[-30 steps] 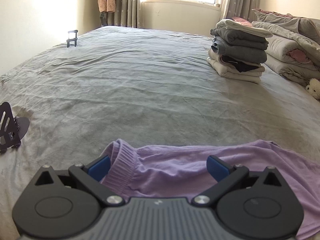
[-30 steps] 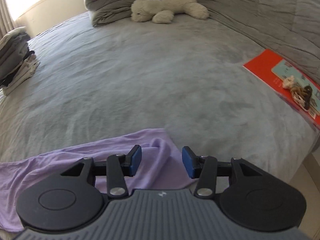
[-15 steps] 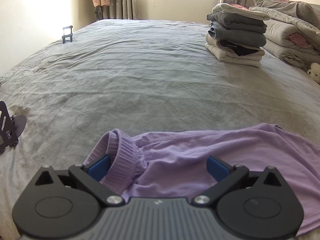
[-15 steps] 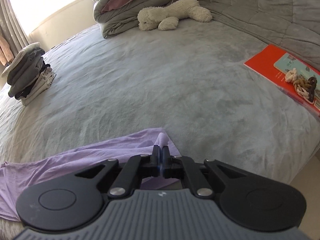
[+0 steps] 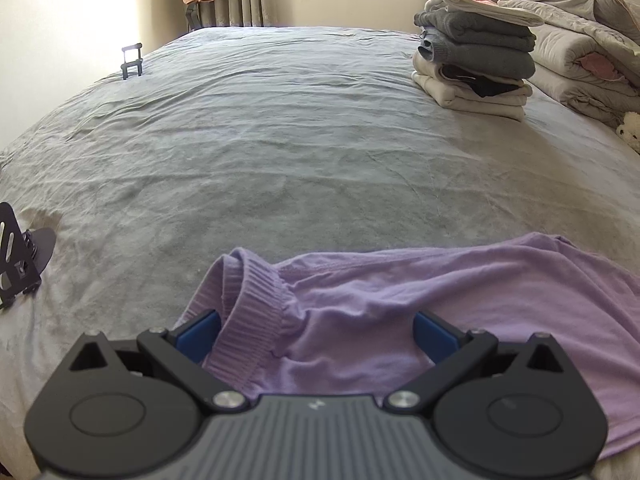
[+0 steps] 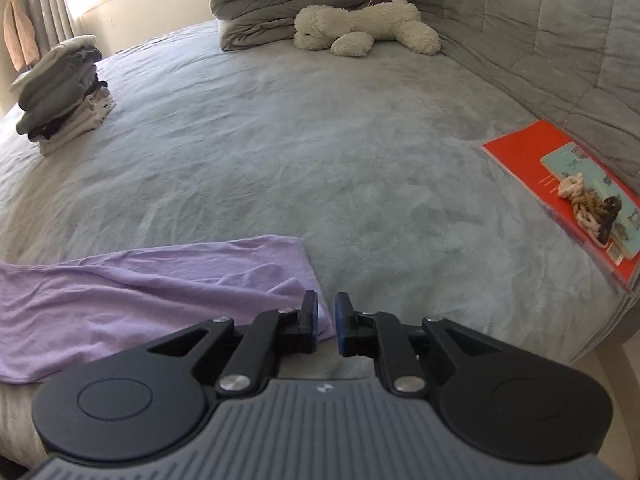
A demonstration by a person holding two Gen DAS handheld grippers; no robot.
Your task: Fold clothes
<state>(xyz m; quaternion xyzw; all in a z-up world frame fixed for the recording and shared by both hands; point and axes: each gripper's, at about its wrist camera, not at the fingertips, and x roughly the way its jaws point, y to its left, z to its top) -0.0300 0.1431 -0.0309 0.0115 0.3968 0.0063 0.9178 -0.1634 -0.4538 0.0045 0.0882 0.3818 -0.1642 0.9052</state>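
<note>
A lilac garment point(image 5: 440, 288) lies crumpled along the near edge of the grey bed point(image 5: 300, 152). Its ribbed hem point(image 5: 256, 312) stands up between the fingers of my left gripper point(image 5: 316, 332), which is wide open; the blue pads do not press on the cloth. In the right wrist view the garment's point(image 6: 140, 292) other end lies flat, its corner just behind the left finger. My right gripper point(image 6: 326, 320) has a narrow gap and its jaws are opening; nothing is pinched between the pads.
A stack of folded clothes point(image 5: 476, 52) stands at the back of the bed, with rolled quilts point(image 5: 580, 52) and a white plush toy point(image 6: 360, 30) beyond. A red book point(image 6: 560, 184) with knotted cord lies at the right edge. A black stand point(image 5: 16, 252) sits at the left.
The right gripper closed on the garment's corner, then parted again, and the corner now lies on the bed beside its fingers. The left gripper stayed open over the ribbed hem.
</note>
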